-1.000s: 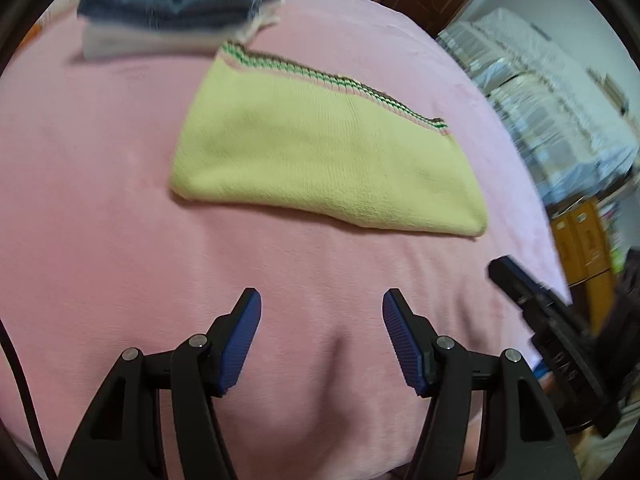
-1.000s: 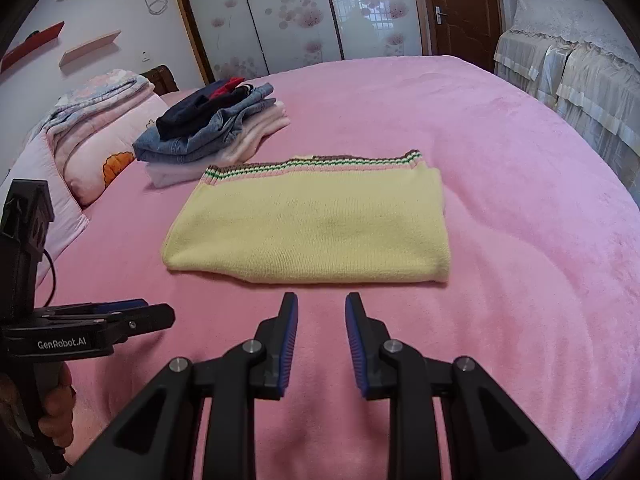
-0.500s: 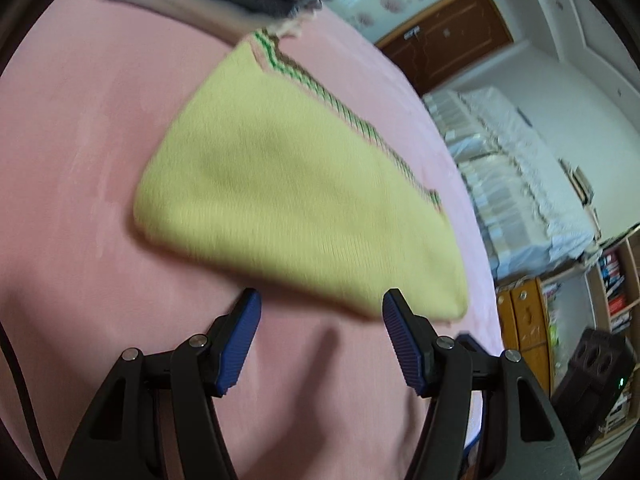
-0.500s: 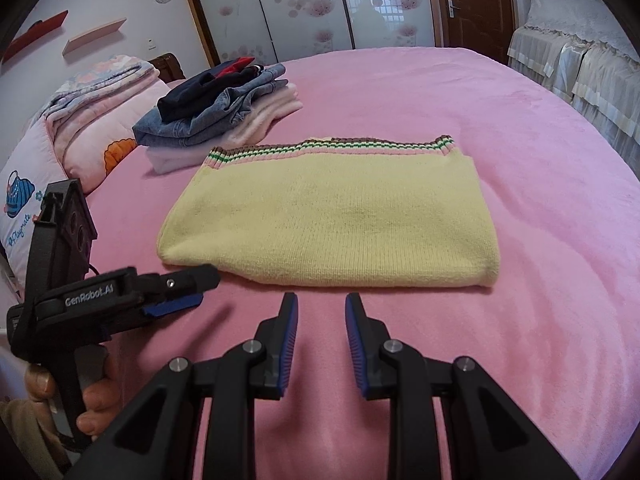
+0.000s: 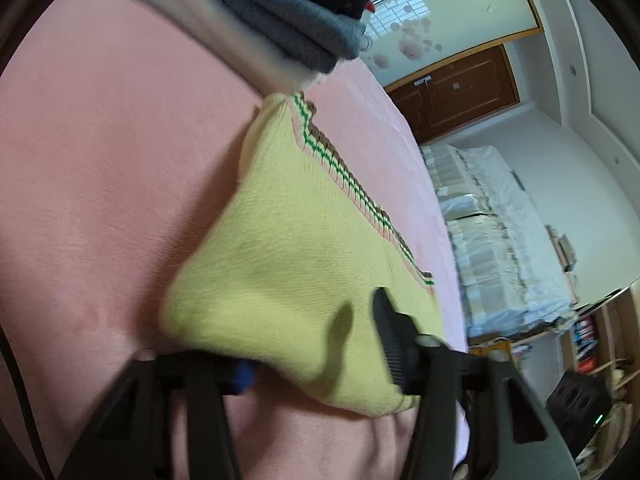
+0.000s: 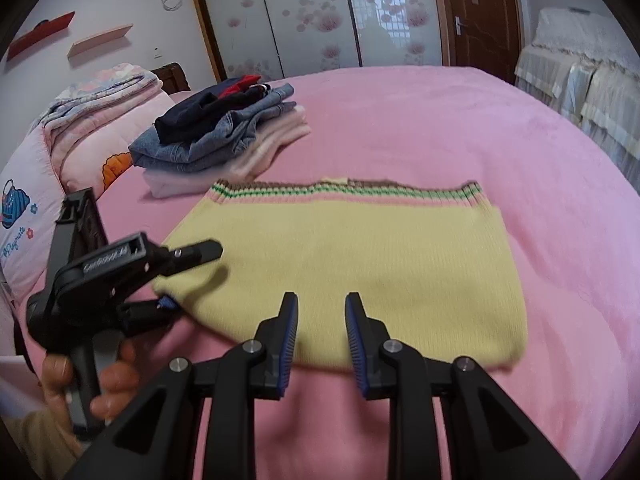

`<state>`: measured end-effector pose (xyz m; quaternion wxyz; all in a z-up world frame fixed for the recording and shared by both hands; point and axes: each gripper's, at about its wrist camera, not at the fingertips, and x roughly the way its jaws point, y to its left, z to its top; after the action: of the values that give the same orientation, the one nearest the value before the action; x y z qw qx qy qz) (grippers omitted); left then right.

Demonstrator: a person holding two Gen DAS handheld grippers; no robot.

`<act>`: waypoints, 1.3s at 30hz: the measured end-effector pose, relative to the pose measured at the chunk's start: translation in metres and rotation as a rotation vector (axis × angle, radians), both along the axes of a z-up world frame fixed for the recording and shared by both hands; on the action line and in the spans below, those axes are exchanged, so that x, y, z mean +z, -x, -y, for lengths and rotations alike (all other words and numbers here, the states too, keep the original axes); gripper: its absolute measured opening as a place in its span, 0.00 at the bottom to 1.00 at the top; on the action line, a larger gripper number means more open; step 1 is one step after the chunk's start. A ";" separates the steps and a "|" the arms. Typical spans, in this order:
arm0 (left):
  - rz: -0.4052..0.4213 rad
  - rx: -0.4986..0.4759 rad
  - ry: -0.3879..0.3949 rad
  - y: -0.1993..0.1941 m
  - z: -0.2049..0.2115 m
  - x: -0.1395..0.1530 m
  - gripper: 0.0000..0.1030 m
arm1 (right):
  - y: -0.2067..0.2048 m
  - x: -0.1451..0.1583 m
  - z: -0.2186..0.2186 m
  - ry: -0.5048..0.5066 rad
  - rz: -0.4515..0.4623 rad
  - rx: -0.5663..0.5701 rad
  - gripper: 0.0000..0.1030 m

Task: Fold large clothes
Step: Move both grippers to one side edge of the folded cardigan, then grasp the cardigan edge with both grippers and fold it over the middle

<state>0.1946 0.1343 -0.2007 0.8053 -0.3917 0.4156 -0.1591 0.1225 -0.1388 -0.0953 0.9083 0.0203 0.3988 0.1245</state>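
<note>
A folded yellow knit sweater (image 6: 352,256) with a striped hem lies flat on the pink bed (image 6: 480,128). My left gripper (image 6: 188,276) straddles the sweater's near left corner, one finger above the knit and one below, and its jaws are closing with a gap still showing. In the left wrist view the sweater (image 5: 304,240) drapes between the left gripper's (image 5: 316,344) fingers. My right gripper (image 6: 322,328) hovers over the sweater's near edge, its jaws narrowly apart with nothing between them.
A stack of folded clothes (image 6: 224,128) sits just behind the sweater's left end, also at the top of the left wrist view (image 5: 280,12). Pillows and a folded quilt (image 6: 80,120) line the bed's left side. A person's hand (image 6: 112,384) grips the left handle.
The left gripper dropped forward and rolled, sliding its fingers around the sweater's near left corner while narrowing. The right gripper moved forward up to the sweater's near edge.
</note>
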 end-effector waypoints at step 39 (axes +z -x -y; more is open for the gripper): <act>0.339 -0.655 -0.929 0.059 0.266 0.077 0.42 | 0.055 -0.017 0.174 -0.273 -0.196 -0.280 0.06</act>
<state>0.1358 -0.1314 -0.1236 0.8564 0.1816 0.4068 -0.2611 0.0678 -0.3124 -0.1120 0.8624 0.2104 0.4580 0.0474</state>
